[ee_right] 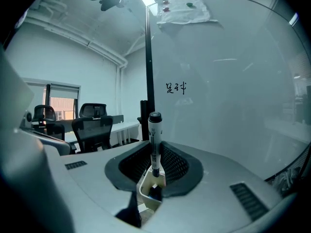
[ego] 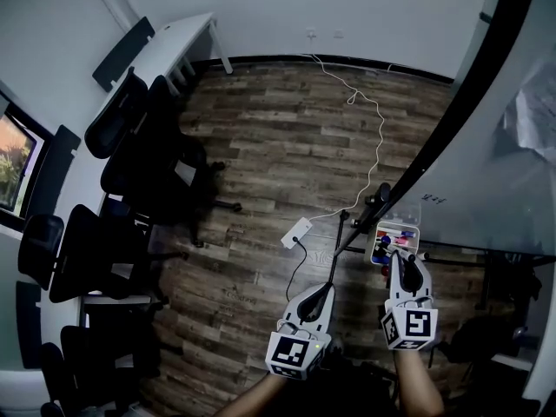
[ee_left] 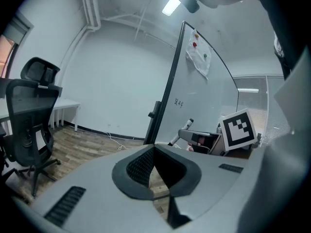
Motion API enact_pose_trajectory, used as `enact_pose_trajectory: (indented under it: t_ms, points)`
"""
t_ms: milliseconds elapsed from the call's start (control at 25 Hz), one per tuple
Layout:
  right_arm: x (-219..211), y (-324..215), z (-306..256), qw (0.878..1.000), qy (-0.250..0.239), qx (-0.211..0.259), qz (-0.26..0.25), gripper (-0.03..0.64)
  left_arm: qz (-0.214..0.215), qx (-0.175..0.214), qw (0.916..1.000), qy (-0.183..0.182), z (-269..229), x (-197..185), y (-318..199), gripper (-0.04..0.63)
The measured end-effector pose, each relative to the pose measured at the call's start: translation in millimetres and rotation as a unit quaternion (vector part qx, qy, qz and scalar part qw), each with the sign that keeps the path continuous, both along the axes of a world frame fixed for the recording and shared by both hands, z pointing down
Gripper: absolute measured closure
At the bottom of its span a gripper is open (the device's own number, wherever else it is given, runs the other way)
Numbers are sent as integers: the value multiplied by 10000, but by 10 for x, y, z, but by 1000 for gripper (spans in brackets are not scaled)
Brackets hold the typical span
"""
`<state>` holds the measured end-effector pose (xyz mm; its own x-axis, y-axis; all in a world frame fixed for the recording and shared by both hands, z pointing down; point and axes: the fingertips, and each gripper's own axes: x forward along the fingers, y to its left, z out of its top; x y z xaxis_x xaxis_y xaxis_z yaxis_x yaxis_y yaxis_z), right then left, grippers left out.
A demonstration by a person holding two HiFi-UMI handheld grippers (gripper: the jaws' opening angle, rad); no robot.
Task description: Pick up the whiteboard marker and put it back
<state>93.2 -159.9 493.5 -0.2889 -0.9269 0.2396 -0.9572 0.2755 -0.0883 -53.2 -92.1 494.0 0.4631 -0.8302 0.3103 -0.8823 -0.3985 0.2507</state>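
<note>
Saw right claw (ee_right: 155, 154) clenched on the whiteboard marker (ee_right: 155, 137). Marker stood upright between the pads, white barrel, dark cap up. Caught the same grip from the head view, with the claw beside the foot of the whiteboard (ego: 486, 163) and right over a small clear tray (ego: 415, 229) of coloured markers. Glimpsed that tray through the jaw gap in the right gripper view, under the held marker. Couldn't tell whether the marker's lower end touched it.

Saw left claw (ee_left: 154, 154) clenched tip to tip and empty. Placed it in the head view to the left of the right claw, near it but apart, over the wooden floor (ego: 287, 137).

Noted some handwriting (ee_right: 176, 87) on the whiteboard and a sheet of paper (ee_right: 187, 8) stuck near its top edge. Spotted a white power strip (ego: 296, 232) on the floor, with a white cable (ego: 375, 137) trailing off toward the far wall. Logged black office chairs (ego: 139, 159) lined up along a white surface (ego: 178, 42) at the left.
</note>
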Motion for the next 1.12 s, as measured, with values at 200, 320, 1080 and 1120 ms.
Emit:
enact_pose_trajectory:
  t_ms: [200,320,1080,1120]
  points:
    - [-20,180,-45,10000,-58,30,-60,541,101,184,9998,15,-72,64,115,589]
    - [-28,306,-94,9999,-52,62,-103,541,94,236,9997,56,-145,99,181,589]
    - [324,1503,-447,9985,-308,290,-352,541,-30,816,9966,78,-565,534,1053,588]
    - [339,1574,-472,9982,-364,302,-375,541,-43,830,9965,56,-579,555,1105,589]
